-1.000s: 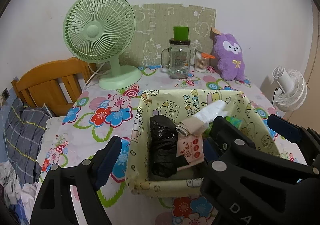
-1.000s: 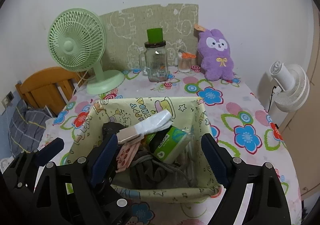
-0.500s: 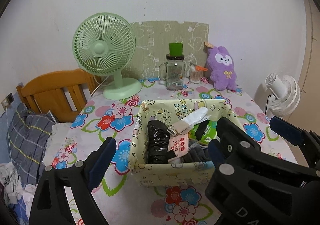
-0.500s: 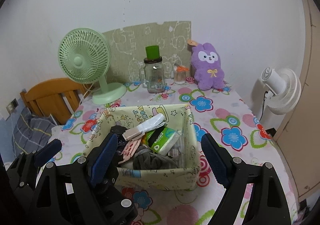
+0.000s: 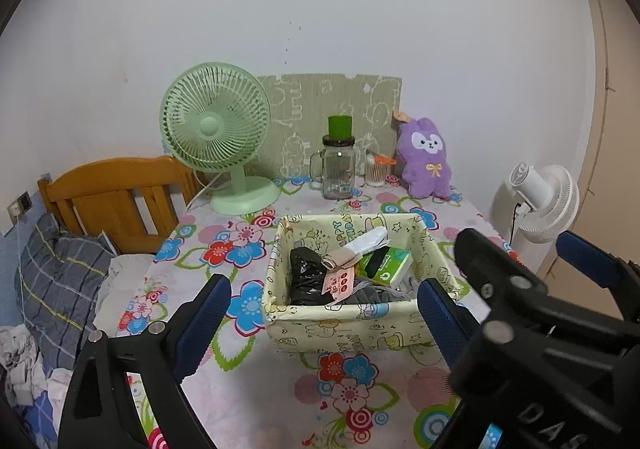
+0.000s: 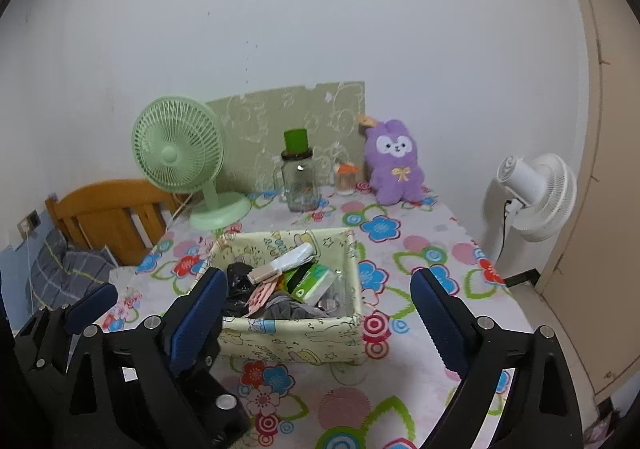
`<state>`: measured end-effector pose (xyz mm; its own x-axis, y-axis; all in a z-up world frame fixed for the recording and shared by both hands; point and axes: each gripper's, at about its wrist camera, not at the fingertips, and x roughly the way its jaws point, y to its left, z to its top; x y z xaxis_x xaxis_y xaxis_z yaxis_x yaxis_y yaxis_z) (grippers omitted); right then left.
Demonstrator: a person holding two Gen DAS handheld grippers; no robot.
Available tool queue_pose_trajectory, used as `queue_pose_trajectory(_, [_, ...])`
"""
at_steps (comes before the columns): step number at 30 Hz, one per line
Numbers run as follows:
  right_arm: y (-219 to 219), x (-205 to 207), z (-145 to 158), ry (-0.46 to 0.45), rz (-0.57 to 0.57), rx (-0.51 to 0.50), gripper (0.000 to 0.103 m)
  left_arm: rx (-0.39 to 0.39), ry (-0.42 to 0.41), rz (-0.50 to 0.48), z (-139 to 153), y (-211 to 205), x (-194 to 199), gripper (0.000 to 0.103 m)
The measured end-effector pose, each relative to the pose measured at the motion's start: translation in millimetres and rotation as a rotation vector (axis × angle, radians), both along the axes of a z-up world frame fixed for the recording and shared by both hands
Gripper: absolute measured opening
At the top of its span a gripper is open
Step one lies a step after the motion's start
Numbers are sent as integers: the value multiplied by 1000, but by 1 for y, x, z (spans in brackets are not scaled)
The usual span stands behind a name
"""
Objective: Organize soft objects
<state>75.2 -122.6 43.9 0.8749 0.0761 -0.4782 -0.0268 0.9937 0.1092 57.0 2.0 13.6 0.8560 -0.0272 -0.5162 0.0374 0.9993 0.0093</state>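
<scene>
Soft items are gathered in the fabric bin [image 5: 344, 323] at mid-table, w/ nothing loose left on the floral cloth [image 5: 240, 389] around it, so sorting is judged done or nearly so. Inside, a black bag [image 5: 306, 279] is packed at the left, a white roll [image 5: 370, 239] is laid across the top, a green tissue pack [image 5: 386, 267] is tucked at the right and grey cloth [image 5: 366, 291] is stuffed in front; the pile is contained by the bin walls. The left gripper [image 5: 324, 309] is held back from the bin, jaws wide apart, nothing between them; its jaws have just been opening. Same for the right gripper [image 6: 316, 301]: jaws spread, empty, also just opened wider, w/ the bin framed between the fingers but not touched. The purple plush [image 5: 426, 159] is propped upright against the back wall, well apart from the bin; prob. left as decor, though that can't be confirmed.
</scene>
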Motion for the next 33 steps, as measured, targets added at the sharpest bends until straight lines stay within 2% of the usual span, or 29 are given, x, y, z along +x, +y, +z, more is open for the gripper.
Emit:
queue_pose_trajectory(21, [-26, -66, 33, -101, -60, -6, 98, -4, -127, 40, 35, 22, -65, 99])
queue_pose_trajectory(33, [-24, -88, 39, -134, -74, -24, 101, -23, -160, 40, 38, 29, -85, 102])
